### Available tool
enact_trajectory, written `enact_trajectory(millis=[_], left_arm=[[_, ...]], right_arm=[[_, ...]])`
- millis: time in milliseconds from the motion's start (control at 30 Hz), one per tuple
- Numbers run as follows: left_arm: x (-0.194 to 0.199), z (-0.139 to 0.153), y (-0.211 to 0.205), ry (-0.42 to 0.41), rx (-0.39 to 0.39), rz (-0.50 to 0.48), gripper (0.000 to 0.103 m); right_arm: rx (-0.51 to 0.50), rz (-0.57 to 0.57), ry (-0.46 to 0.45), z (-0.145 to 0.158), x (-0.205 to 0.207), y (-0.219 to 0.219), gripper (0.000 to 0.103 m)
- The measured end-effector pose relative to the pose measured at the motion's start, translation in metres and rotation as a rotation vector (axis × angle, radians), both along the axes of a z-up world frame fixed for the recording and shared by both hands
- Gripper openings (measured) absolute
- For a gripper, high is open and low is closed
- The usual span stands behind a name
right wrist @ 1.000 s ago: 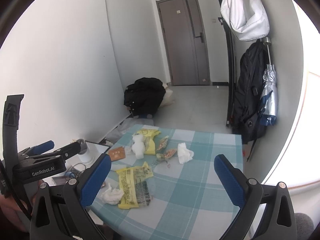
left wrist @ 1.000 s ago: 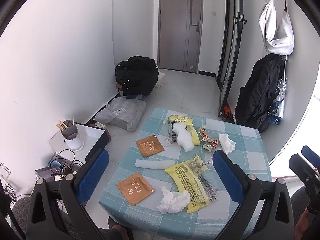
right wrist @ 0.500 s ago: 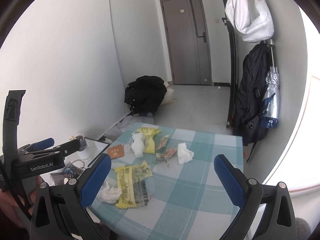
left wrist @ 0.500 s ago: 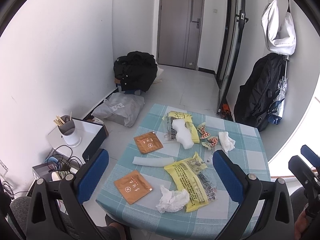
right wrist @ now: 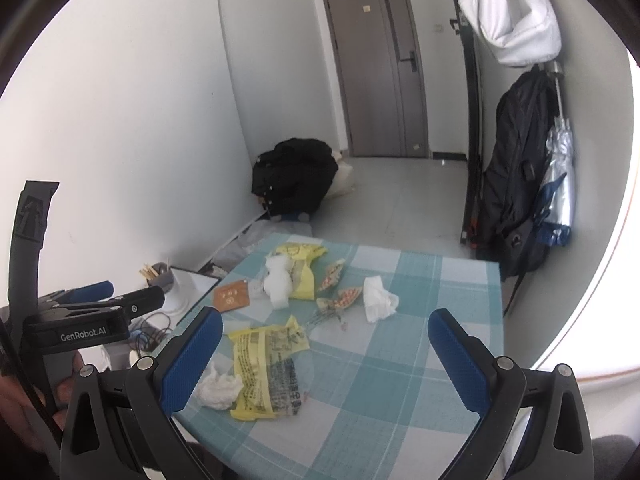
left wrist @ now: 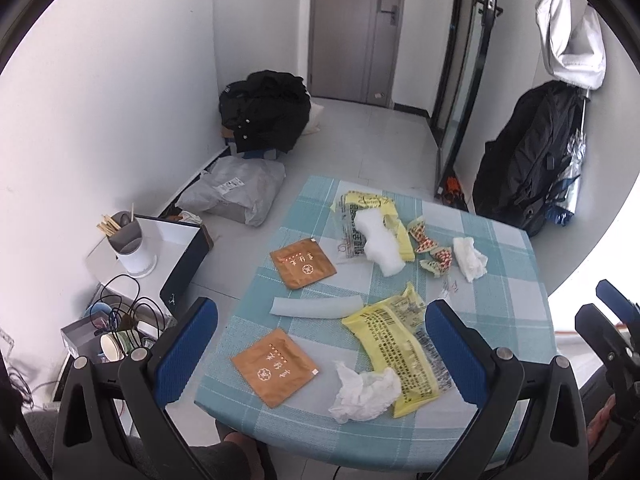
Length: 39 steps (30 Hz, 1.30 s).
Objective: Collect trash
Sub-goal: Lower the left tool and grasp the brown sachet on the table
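- Left gripper (left wrist: 320, 344): jaws spread wide, nothing held, raised above the near edge of the table (left wrist: 508, 320).
- Right gripper (right wrist: 324, 354): jaws spread wide, nothing held, raised above the near right part of the table.
- Trash on the checked teal tablecloth, counted left to right in the left wrist view:
- Two brown packets: near one (left wrist: 273, 367), far one (left wrist: 302, 263).
- One white strip (left wrist: 316, 307), lying between the two packets.
- Two crumpled tissues: near one (left wrist: 366, 392) touching the near yellow wrapper, far one (left wrist: 470, 258) near the right edge.
- Two yellow wrappers: near one (left wrist: 400, 354), far one (left wrist: 380, 216).
- One white foam piece (left wrist: 378, 242), resting on the far yellow wrapper.
- Red-patterned candy wrappers (left wrist: 432, 250), just beside the far tissue; exact count hard to make out.
- Hidden or cut off: near table edge covered by both grippers; print on packets and wrappers unreadable.
- Room: white walls, grey tiled floor, grey door (right wrist: 378, 72) at the far end.
- Left of table: low white stand with a cup of sticks (left wrist: 126, 240), cables below.
- By the left wall: black bag (left wrist: 266, 112), grey parcel (left wrist: 236, 190).
- Right wall: black backpack (left wrist: 524, 160), white bag (left wrist: 572, 40) hanging above.
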<state>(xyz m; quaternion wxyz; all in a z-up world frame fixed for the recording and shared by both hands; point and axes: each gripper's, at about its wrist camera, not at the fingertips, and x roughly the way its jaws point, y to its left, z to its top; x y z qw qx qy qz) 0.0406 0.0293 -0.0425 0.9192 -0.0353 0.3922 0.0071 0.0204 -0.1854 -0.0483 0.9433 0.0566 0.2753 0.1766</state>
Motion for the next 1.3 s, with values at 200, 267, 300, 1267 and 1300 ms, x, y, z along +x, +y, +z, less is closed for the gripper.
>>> enact_trajectory(millis=[200,267,300,1267,1300], left_arm=[[0.019,-0.029,0.023,0.128,0.01,-0.097,0.102],[0.024,-0.042,0.027,0.187,0.014,-0.116,0.102],[0.026,-0.048,0.03,0.212,0.01,-0.126,0.102],[0.053,-0.11,0.045,0.539,0.058,-0.306,0.096],[0.054,-0.109,0.046,0.548,0.056,-0.301,0.093]], right_arm=[[0.009,0.023,0.065,-0.012,0.02,0.007,0.103],[0.012,0.027,0.098,-0.018,0.029,0.009,0.103],[0.012,0.029,0.121,-0.021,0.034,0.011,0.103],[-0.027,0.127,0.236,-0.043,0.049,0.035,0.103],[-0.031,0.13,0.231,-0.042,0.047,0.035,0.103]])
